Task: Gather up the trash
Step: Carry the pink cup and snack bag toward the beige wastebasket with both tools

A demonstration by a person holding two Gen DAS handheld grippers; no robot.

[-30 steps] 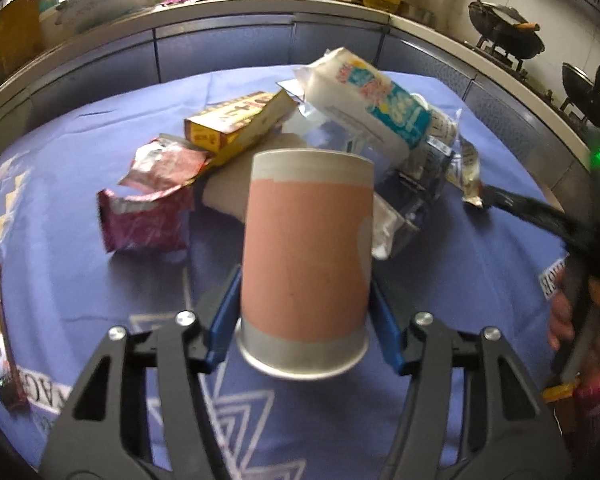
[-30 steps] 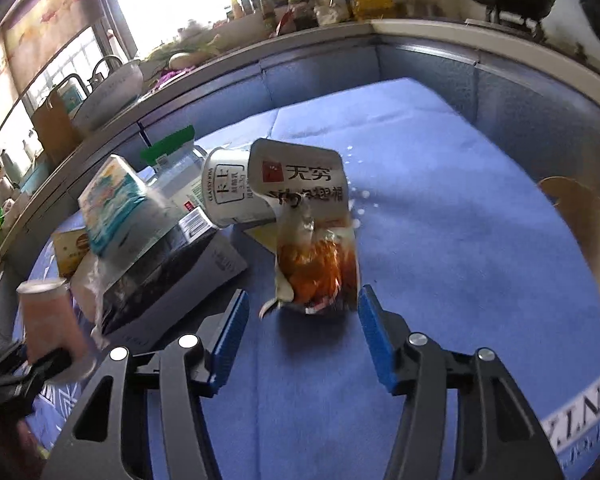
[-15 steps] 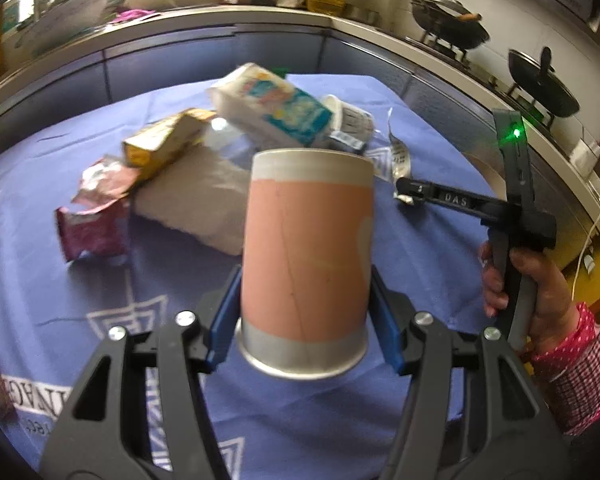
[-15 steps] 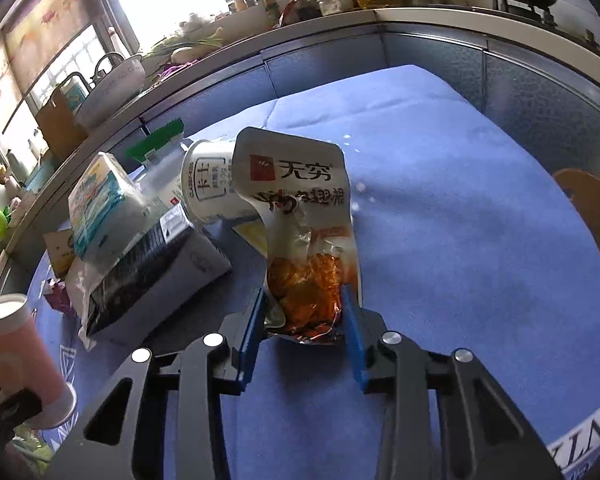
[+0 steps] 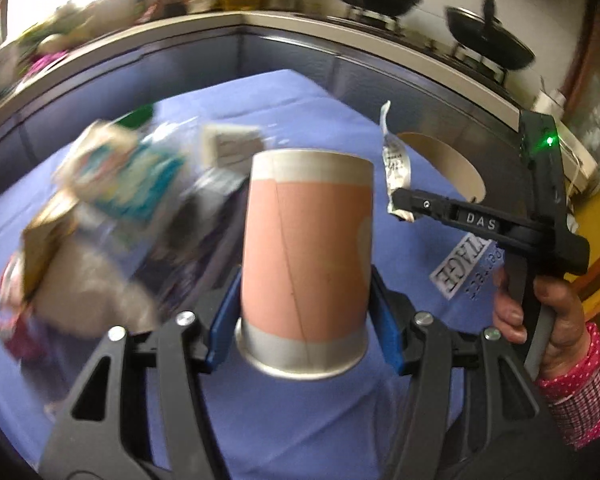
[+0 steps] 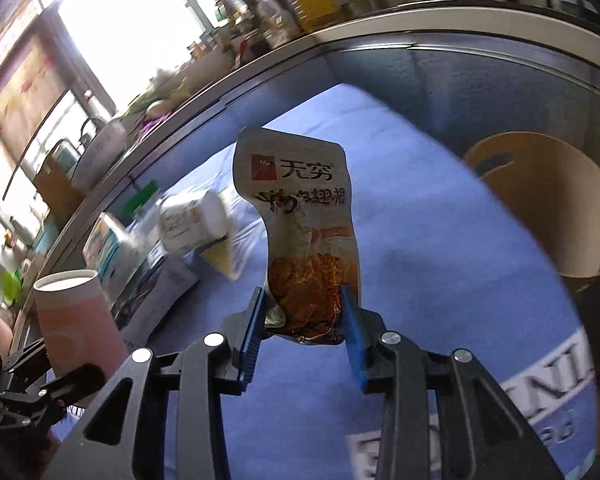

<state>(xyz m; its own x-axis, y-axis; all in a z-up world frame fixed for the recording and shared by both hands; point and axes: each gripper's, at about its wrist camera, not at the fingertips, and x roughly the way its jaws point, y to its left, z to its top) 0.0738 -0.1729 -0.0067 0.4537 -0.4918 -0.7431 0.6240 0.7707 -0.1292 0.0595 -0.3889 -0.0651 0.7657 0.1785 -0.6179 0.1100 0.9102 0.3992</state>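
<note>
The right claw, spread around the snack wrapper a second ago, now pinches its lower end and has lifted it clear of the blue counter, beside the litter pile. The left claw stays clamped on the pink paper cup, also raised and swung away from that pile. With both pieces secured, carrying them to a bin likely follows.
</note>
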